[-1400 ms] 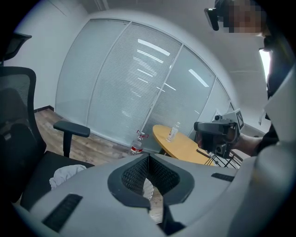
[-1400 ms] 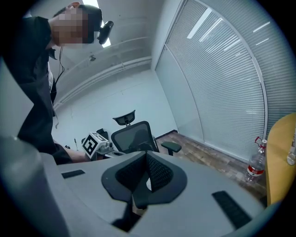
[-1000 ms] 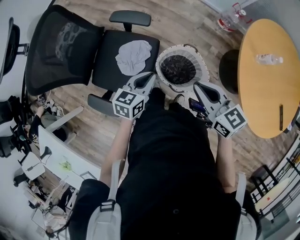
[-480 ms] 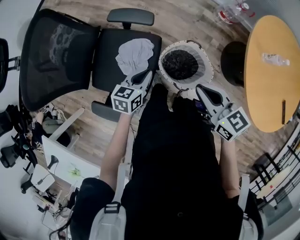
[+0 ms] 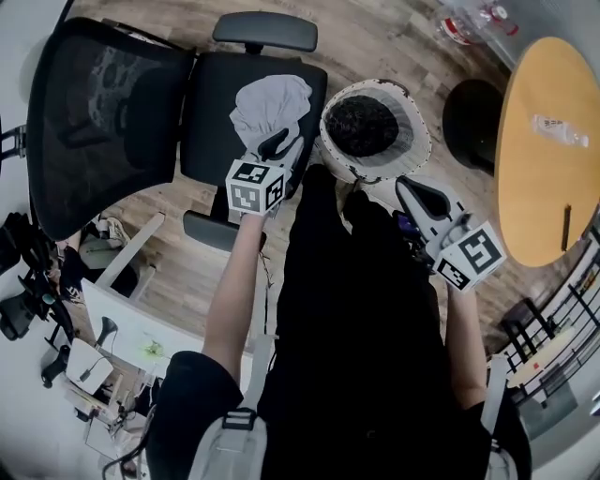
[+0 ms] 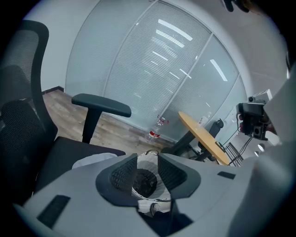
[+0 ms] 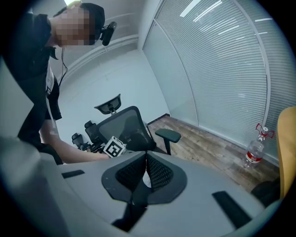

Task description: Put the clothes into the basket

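A crumpled grey garment (image 5: 270, 105) lies on the black seat of an office chair (image 5: 214, 112). To its right on the floor stands a white round basket (image 5: 409, 155) with dark clothes (image 5: 360, 123) inside. My left gripper (image 5: 278, 145) hangs over the garment's near edge, its jaws opening with nothing between them. In the left gripper view the basket (image 6: 147, 178) shows through the gap of that gripper (image 6: 148, 159), and the grey garment (image 6: 95, 160) lies to the left. My right gripper (image 5: 412, 192) is shut and empty beside the basket's near rim; its fingertips meet in the right gripper view (image 7: 145, 157).
The chair's armrests (image 5: 262, 31) and mesh back (image 5: 84, 103) flank the seat. A round wooden table (image 5: 548, 178) with a water bottle (image 5: 561, 128) stands at the right over a black base (image 5: 473, 112). A bottle (image 5: 469, 19) stands on the floor beyond.
My left gripper has moved forward and down onto the chair seat, up to the grey garment. My right gripper has drawn back a little from the basket.
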A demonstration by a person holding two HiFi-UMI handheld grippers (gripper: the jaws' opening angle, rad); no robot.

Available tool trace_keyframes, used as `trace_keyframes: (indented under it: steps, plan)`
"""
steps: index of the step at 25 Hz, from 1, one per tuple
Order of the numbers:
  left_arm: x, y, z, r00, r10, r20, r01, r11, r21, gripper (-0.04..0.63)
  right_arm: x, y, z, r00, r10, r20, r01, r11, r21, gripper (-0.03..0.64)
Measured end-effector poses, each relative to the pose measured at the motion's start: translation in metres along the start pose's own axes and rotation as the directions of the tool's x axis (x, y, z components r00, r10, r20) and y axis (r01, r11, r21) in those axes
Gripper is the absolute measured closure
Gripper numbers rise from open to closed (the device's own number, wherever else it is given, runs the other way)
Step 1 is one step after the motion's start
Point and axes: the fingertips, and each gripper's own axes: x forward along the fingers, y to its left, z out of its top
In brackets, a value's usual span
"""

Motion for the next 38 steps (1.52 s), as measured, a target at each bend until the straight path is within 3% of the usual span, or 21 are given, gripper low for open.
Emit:
trace_keyframes:
  steps: [9, 16, 22, 35, 38]
  plan:
    - [0.037, 0.053, -0.030, 0.995, 0.088, -0.050, -0.091, 0.995, -0.051, 0.356, 0.018, -0.006, -0.010, 0.998, 0.011, -0.066, -0.009, 1.000, 0.026, 0.600]
    - [0.063, 0.082, -0.049, 0.991, 0.115, -0.075, -0.123, 0.987, -0.105, 0.286, 0.025, -0.014, -0.017, 0.995, 0.005, -0.095, 0.000, 0.999, 0.053, 0.600]
    - [0.079, 0.116, -0.073, 0.973, 0.196, -0.125, -0.208, 0.974, -0.094, 0.245, 0.033, -0.021, -0.026, 0.993, 0.004, -0.116, 0.005, 0.997, 0.079, 0.600]
    - [0.106, 0.175, -0.125, 0.933, 0.291, -0.212, -0.320, 0.940, -0.120, 0.166, 0.063, -0.029, -0.054, 0.979, 0.031, -0.201, -0.010, 0.994, 0.106, 0.600]
    - [0.109, 0.189, -0.134, 0.914, 0.332, -0.233, -0.359, 0.930, -0.083, 0.135, 0.069, -0.025, -0.058, 0.978, 0.042, -0.204, -0.016, 0.992, 0.126, 0.600]
